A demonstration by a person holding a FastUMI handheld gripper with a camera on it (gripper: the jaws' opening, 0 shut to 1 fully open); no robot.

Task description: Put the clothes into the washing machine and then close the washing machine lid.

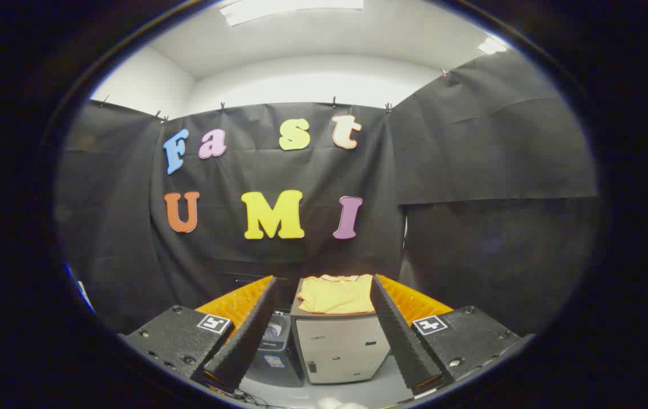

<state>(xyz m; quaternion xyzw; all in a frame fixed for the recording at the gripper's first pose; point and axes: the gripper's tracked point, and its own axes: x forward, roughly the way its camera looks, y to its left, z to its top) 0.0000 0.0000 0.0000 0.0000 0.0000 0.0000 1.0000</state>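
Two fingers of the tool [324, 326] are standing wide apart and holding nothing, framing what lies ahead. Beyond them, and between them as the camera looks, a folded yellow garment [336, 294] is lying flat on top of a pale boxy cabinet [340, 347]. Just to the cabinet's left, a darker unit [276, 349] is sitting lower down; it may be the washing machine, though the left finger is covering much of it and its lid cannot be made out. The garment is looking light, soft and limp, so it will likely sag and unfold once lifted. A pinch through a bunched fold near its front edge, gathering several layers, seems the safer hold; a grip on a single layer risks dragging the rest across the cabinet top.
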